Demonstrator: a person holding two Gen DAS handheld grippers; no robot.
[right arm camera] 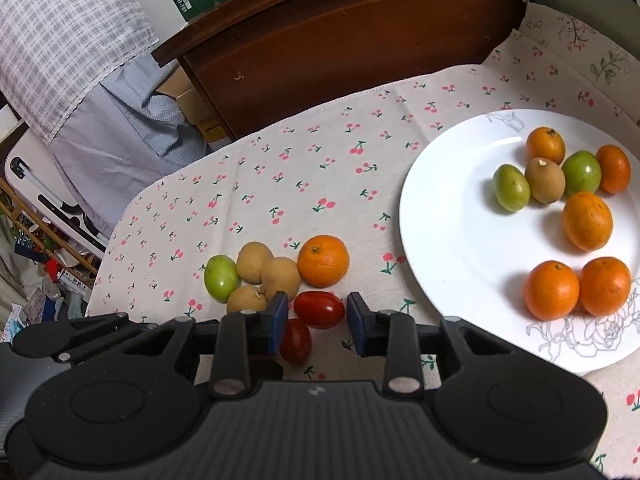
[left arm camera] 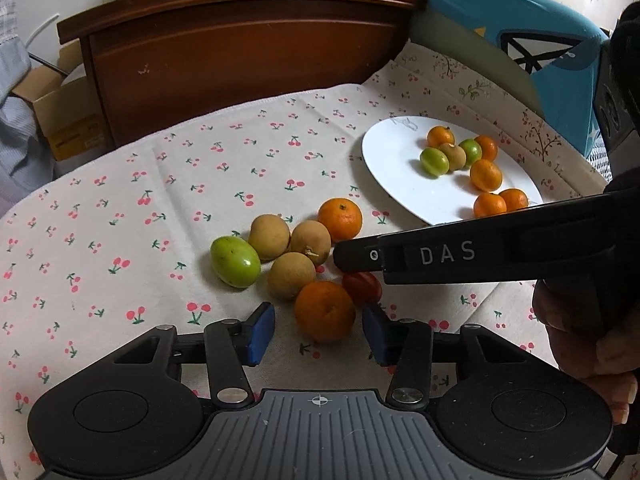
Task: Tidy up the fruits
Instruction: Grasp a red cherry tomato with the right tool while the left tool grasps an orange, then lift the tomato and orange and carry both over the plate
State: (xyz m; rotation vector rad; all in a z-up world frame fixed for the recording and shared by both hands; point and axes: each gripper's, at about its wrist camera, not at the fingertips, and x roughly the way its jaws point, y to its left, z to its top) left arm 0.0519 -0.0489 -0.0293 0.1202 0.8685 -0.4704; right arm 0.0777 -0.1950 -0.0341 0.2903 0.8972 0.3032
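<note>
**Two grippers settle over the loose fruit beside the plate**

While most of the fruit already sits on the white plate (left arm camera: 384,168), the left wrist view shows a loose cluster left on the cherry-print cloth (left arm camera: 160,184): a smooth, oval green fruit (left arm camera: 235,262), three matte tan round fruits (left arm camera: 291,276) with dry, rough skins, and two dimpled oranges. The left gripper (left arm camera: 319,330) brackets the nearer orange (left arm camera: 325,311). Its blue pads stand on either side with a sliver of cloth visible at each flank, so the jaws are not yet clamped on it; they look positioned to take this fruit first because it lies outermost in the pile. The far orange (left arm camera: 340,219) rests behind, touching a tan fruit. The right gripper's black finger crosses from the right, hiding most of a glossy red tomato (left arm camera: 362,286).

From the right wrist view, the right gripper (right arm camera: 317,322) frames the upper red tomato (right arm camera: 319,309), an elongated, shiny fruit lying crosswise between the pads. The left pad is close to its skin and a gap shows at the right pad, so the jaws are unclenched. A second tomato (right arm camera: 295,340) lies just below, partly under the left pad. The glazed plate (right arm camera: 448,240) at right, with a faint line drawing near its rim, holds five oranges, two green fruits and one tan fruit, loosely mixed.
</note>
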